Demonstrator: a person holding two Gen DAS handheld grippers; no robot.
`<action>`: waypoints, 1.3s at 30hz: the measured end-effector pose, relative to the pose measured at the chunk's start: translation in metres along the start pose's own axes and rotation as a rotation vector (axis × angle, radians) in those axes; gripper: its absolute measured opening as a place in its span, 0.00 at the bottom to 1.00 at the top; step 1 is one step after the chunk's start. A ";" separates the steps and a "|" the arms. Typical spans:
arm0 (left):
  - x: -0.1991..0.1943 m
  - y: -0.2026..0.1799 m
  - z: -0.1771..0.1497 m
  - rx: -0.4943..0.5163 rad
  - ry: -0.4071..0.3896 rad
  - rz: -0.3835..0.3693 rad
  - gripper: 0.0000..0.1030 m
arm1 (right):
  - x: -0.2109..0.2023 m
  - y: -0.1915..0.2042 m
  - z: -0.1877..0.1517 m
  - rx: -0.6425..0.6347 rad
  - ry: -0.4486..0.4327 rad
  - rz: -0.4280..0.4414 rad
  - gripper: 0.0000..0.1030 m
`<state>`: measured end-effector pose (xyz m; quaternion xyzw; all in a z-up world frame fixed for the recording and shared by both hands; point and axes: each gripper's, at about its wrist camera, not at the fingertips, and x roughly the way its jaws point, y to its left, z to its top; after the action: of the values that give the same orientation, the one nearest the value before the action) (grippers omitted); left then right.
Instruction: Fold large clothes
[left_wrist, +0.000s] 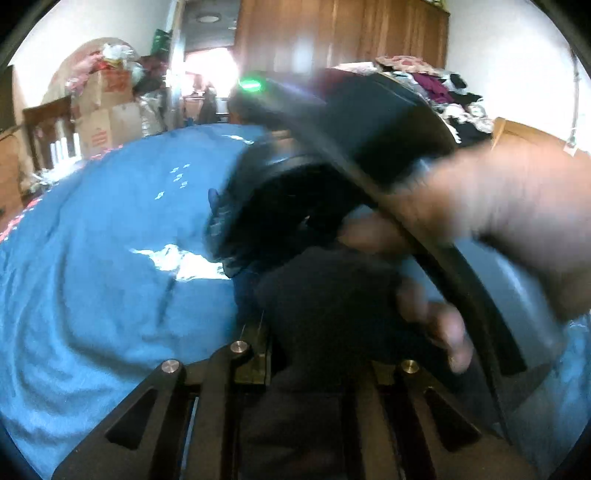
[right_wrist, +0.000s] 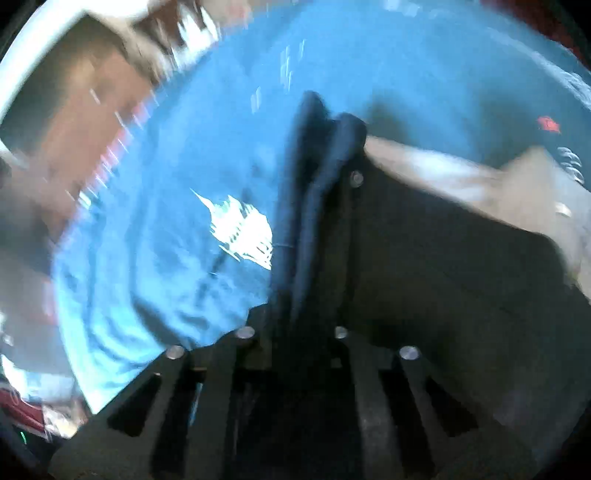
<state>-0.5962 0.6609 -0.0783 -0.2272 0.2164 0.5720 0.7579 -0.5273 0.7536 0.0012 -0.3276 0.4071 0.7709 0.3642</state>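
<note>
A large blue garment (left_wrist: 110, 258) with a white print (left_wrist: 177, 260) lies spread out on the left of the left wrist view. My left gripper (left_wrist: 317, 295) is shut, and a dark, shadowed fold of the garment covers its fingers. The right gripper's body (left_wrist: 369, 147), held by a hand (left_wrist: 498, 206), crosses close in front of it. In the right wrist view my right gripper (right_wrist: 328, 122) has its dark fingers pressed together over the blue garment (right_wrist: 166, 240). A pale grey fold (right_wrist: 443, 173) runs from its tips to the right. Both views are blurred.
Cardboard boxes (left_wrist: 107, 118) and bags are stacked at the back left. A wooden wardrobe (left_wrist: 343, 33) stands behind, and a heap of clothes (left_wrist: 436, 88) lies at the back right. A red mark (right_wrist: 548, 123) shows on the blue cloth at the far right.
</note>
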 end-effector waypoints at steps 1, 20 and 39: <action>-0.007 -0.010 0.006 0.029 -0.022 -0.021 0.09 | -0.023 -0.010 -0.011 0.024 -0.057 0.024 0.06; 0.072 -0.279 -0.002 0.248 0.181 -0.519 0.16 | -0.184 -0.251 -0.171 0.397 -0.303 0.004 0.05; -0.022 -0.178 -0.024 0.297 0.127 -0.349 0.59 | -0.190 -0.274 -0.270 0.647 -0.281 0.240 0.59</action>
<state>-0.4316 0.5864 -0.0673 -0.1828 0.3026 0.3787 0.8553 -0.1446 0.5741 -0.0755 -0.0364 0.6113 0.6770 0.4082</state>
